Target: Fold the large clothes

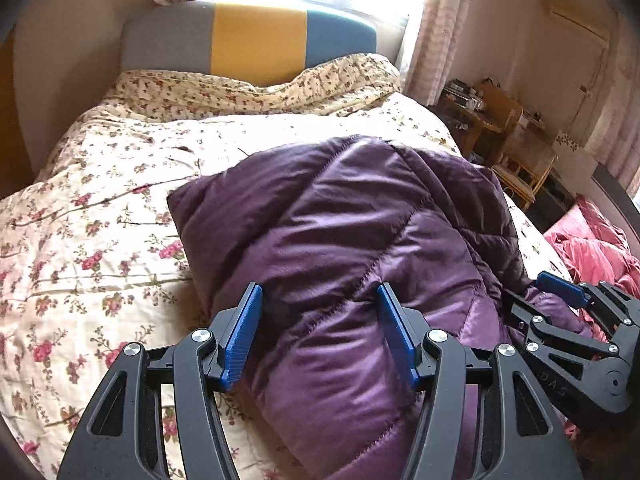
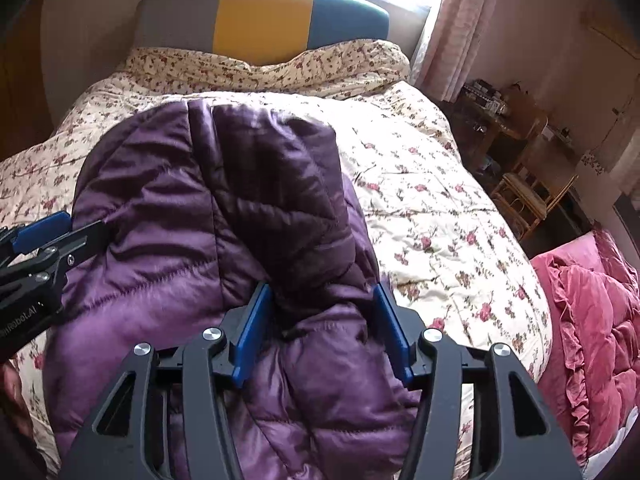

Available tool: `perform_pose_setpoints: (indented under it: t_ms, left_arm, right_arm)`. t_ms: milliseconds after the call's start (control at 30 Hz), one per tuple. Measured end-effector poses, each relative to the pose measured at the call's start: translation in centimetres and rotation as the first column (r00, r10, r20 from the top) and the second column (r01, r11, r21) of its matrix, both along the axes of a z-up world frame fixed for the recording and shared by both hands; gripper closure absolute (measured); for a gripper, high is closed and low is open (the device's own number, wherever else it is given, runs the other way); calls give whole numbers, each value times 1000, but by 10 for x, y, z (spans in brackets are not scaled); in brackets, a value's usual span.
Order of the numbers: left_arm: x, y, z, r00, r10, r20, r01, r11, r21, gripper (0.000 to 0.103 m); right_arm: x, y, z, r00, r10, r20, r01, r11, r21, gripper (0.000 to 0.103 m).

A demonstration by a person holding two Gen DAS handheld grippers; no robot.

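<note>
I see the floral bedspread covering the bed, purple quilted jacket lying folded on it, near the foot. My left gripper hovers over the jacket, jaws apart, gripping nothing. Right gripper likewise parted above the jacket's puffy edge.

Faint raised letters "DAS" on right tool body, partly cut, rotated lettering on left tool unreadable

I see the shiny purple quilted coat lying folded in a puffy heap on the floral bed.
</note>
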State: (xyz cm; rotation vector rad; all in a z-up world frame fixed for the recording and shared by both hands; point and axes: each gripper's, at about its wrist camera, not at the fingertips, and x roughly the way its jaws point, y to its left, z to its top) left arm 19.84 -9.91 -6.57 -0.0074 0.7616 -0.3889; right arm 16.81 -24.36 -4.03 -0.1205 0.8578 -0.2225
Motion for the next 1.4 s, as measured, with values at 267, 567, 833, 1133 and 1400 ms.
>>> perform_pose_setpoints:
  t_ms: [267, 567, 833, 1133, 1400]
  left_arm:
    - [21, 10, 5, 998, 62, -10, -62, 998, -7, 44]
    - [42, 19, -25, 990, 102, -94, -101, 995, 13, 21]
    - [46, 15, -51, 987, 94, -128, -96, 995, -12, 19]
    - [44, 8, -57, 993, 47, -111, -59, 992, -110, 39]
    - [36, 13, -38, 996, 18, -82, -31, 986, -164, 67]
  right_arm:
    - [26, 5, 7, 999, -34, 26, 35, 999, -16, 39]
    - [54, -4, -33, 997, -37, -74, 35, 999, -24, 27]
    - [61, -25, -64, 991, -8, -130, 23, 994, 108, 25]
    - [63, -27, -66, 987, 100, -127, -70, 973, 219, 54]
    - [51, -11, -52, 986, 152, -70, -137, 974, 183, 81]
